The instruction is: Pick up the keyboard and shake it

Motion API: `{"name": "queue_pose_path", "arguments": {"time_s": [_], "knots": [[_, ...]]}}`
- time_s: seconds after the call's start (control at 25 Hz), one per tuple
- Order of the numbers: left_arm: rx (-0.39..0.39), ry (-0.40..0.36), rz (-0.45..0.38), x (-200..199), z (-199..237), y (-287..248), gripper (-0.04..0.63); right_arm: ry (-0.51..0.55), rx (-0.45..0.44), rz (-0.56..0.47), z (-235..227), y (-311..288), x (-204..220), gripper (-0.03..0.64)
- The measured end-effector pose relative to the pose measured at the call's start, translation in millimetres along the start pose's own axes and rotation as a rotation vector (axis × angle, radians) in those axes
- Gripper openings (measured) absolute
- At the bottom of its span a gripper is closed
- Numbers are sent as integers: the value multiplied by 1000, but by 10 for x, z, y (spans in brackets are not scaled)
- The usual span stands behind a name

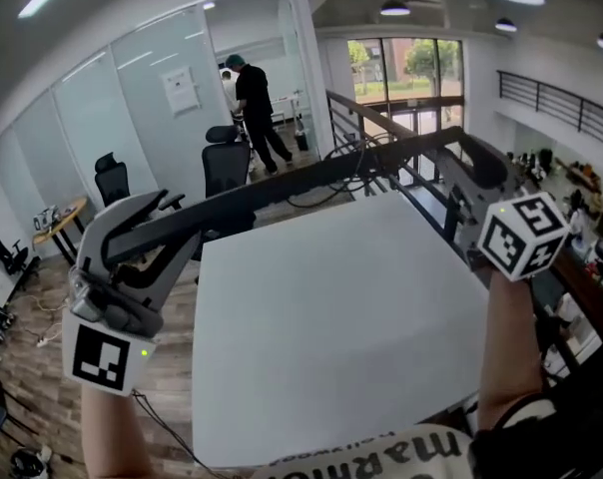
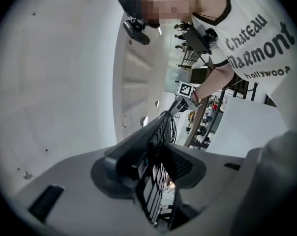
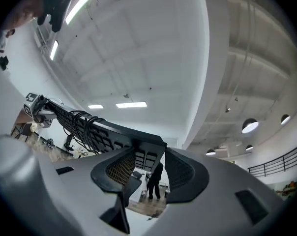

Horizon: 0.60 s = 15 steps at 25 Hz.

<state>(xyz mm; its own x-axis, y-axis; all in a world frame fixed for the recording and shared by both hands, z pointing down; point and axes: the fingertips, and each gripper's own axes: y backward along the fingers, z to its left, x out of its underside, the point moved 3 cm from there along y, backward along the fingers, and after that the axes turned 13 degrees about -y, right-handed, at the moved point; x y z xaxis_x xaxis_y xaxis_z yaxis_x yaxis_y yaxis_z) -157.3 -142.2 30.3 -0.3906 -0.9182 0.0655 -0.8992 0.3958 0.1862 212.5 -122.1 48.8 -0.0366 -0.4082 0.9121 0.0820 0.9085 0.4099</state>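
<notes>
Aloft, left gripper (image 1: 170, 230) and right gripper (image 1: 459, 171) clamp opposite keyboard (image 1: 311, 176) ends.

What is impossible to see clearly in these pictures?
- Key letters: head view shows the keyboard edge-on; gripper views are too dark.
- Near edge of the table: head view, covered by the shirt.
- Plug of the cable: right gripper view shows only its coil.
- The shelf items at right: head view, too small.
</notes>
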Motion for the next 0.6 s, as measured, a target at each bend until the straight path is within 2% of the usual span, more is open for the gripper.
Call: {"name": "queue_pose_path", "arguments": {"time_s": [0.08, 0.24, 0.32, 0.48, 0.6], "knots": [[-33, -51, -45, -11, 107, 61, 175, 17, 12, -64, 92, 26, -112, 195], [-51, -79, -98, 95, 155, 131, 175, 63, 22, -120, 216, 29, -188, 195], [-44, -76, -105, 96, 130, 155, 177, 65, 28, -125, 243, 53, -175, 196], [-14, -131, -138, -93, 98, 110, 170, 58, 26, -97, 147, 138, -202, 196], [-5, -168, -126, -149, 93, -22, 169, 46, 30, -79, -6, 95, -171, 196]]}}
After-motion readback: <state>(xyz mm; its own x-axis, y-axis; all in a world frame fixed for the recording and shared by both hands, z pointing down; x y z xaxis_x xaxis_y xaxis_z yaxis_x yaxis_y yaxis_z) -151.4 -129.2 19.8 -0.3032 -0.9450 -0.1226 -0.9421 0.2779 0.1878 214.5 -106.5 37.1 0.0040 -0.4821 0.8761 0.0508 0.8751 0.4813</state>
